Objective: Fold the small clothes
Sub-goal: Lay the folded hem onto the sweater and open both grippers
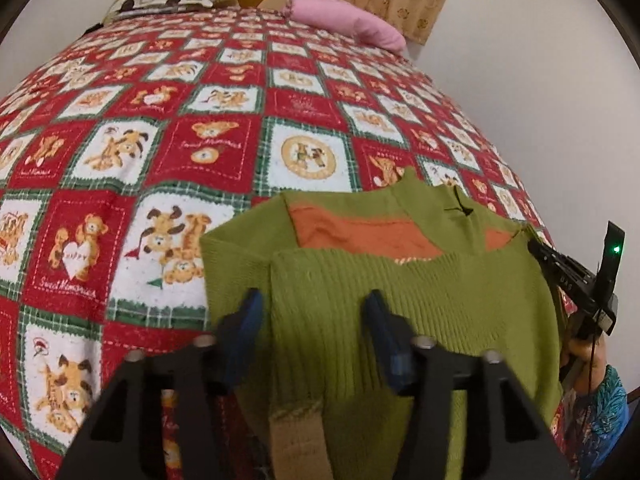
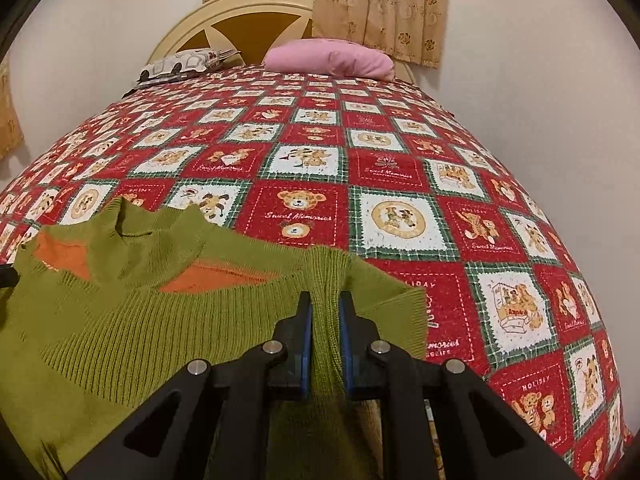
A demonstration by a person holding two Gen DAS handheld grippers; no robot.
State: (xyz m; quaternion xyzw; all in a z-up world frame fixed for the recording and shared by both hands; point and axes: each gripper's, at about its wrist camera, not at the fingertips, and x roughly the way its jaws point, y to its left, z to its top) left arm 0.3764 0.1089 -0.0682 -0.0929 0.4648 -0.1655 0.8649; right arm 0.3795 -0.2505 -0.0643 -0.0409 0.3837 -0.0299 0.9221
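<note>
A green ribbed sweater [image 1: 400,288] with orange patches lies on the near part of the bed, its bottom part folded up over the chest. In the left wrist view my left gripper [image 1: 312,308] stands open over the folded layer, its blue pads apart with knit between them but not pinched. In the right wrist view my right gripper [image 2: 325,312] is shut on a bunched ridge of the sweater [image 2: 120,320] at its right edge. The right gripper [image 1: 540,248] also shows at the sweater's right side in the left wrist view, held by a hand [image 1: 580,354].
The bedspread [image 2: 380,152] is a red, white and green teddy-bear patchwork that stretches far beyond the sweater. A pink pillow [image 2: 332,58] and a patterned pillow [image 2: 180,64] lie at the headboard [image 2: 240,16]. Curtains [image 2: 380,4] hang behind, with a wall to the right.
</note>
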